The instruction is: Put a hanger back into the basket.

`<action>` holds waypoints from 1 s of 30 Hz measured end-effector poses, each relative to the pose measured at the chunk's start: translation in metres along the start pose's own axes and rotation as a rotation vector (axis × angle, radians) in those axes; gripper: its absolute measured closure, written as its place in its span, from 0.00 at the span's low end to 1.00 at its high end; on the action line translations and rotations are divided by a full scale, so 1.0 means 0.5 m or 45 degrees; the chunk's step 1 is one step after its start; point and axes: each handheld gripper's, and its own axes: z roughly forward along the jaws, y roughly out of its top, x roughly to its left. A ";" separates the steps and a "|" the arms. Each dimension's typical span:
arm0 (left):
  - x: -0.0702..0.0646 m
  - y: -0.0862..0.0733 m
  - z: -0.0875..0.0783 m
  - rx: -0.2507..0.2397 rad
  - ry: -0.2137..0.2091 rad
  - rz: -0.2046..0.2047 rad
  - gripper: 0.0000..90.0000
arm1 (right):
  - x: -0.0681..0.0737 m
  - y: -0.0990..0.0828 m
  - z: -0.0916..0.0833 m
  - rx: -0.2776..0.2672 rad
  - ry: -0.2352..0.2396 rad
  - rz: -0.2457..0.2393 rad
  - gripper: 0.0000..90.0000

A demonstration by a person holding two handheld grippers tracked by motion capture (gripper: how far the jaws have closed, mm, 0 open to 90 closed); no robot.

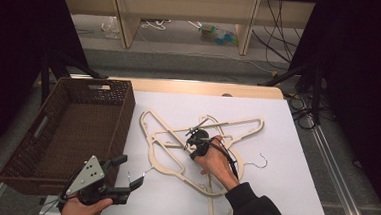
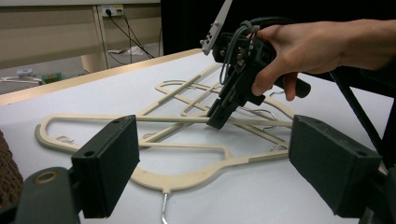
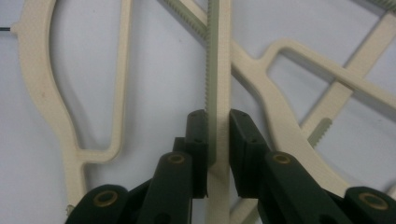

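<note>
Nearest the lens, the left gripper (image 1: pixel 124 176) is held wide open and empty beside a brown woven basket (image 1: pixel 51 144). Clamped by the right gripper (image 1: pixel 193 135) is the crossbar of a cream wooden hanger (image 3: pixel 218 88), tangled among other hangers (image 1: pixel 168 153) on white paper (image 1: pixel 283 193).

A pale wooden bench (image 1: pixel 199 88) stands covered by a white sheet (image 1: pixel 285 158). On the sheet lies a tangled pile of cream wooden coat hangers with wire hooks (image 1: pixel 168 153), overlapping one another. At the sheet's left edge sits a dark brown woven rectangular basket (image 1: pixel 42 128), just beside the hangers.
</note>
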 end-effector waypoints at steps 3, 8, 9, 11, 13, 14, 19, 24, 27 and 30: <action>0.001 -0.001 0.002 0.000 -0.004 0.009 0.18 | -0.007 -0.005 -0.010 0.028 -0.002 -0.032 0.88; -0.006 -0.003 0.012 0.044 -0.013 0.051 0.19 | -0.015 -0.001 -0.041 0.037 -0.011 -0.087 0.88; -0.009 -0.003 0.017 0.045 -0.014 0.051 0.19 | -0.020 -0.001 -0.062 0.045 -0.028 -0.121 0.88; -0.013 -0.003 0.026 0.056 -0.024 0.046 0.19 | -0.021 -0.001 -0.069 0.056 -0.024 -0.123 0.88; -0.019 -0.006 0.044 0.089 -0.047 0.092 0.20 | -0.025 -0.001 -0.086 0.078 -0.038 -0.150 0.88; -0.023 -0.008 0.052 0.121 -0.051 0.122 0.20 | -0.026 -0.001 -0.096 0.093 -0.047 -0.164 0.88; -0.023 -0.012 0.106 0.192 -0.077 0.220 0.22 | -0.037 -0.001 -0.131 0.156 -0.041 -0.222 0.88; -0.021 -0.019 0.148 0.251 -0.106 0.287 0.22 | -0.049 -0.010 -0.158 0.205 -0.036 -0.268 0.88; -0.020 -0.028 0.171 0.323 -0.095 0.316 0.21 | -0.055 -0.015 -0.169 0.224 -0.038 -0.281 0.88; -0.028 -0.037 0.186 0.367 -0.114 0.367 0.22 | -0.060 -0.018 -0.176 0.225 -0.036 -0.301 0.88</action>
